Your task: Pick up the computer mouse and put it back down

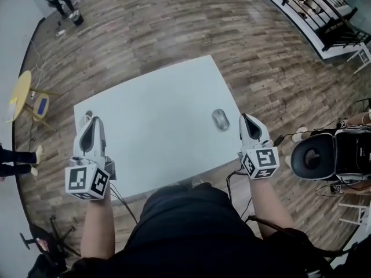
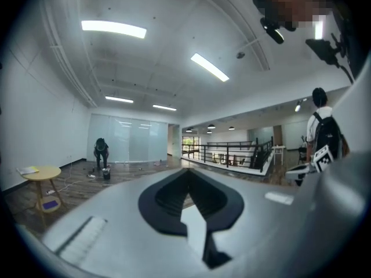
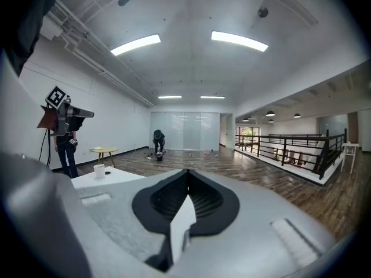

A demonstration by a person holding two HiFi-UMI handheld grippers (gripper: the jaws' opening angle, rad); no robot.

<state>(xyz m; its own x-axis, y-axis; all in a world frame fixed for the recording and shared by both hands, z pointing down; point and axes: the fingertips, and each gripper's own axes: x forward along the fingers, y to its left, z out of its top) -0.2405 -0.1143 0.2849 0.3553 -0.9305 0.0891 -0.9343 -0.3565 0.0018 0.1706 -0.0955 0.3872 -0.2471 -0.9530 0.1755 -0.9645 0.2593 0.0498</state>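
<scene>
Computer mouse (image 1: 220, 119) lies flat on the white table (image 1: 156, 126), near its right edge, untouched. Right gripper (image 1: 246, 121) stands just beside the mouse on its right, jaws closed together, holding nothing. Left gripper (image 1: 90, 123) is at the table's left edge, well apart from the mouse, jaws likewise closed and empty. Judged risks: approaching with the jaws closed would shove the mouse instead of straddling it, and its rounded shell may slip from the pads. A sideways nudge could also push it towards the near table edge.
</scene>
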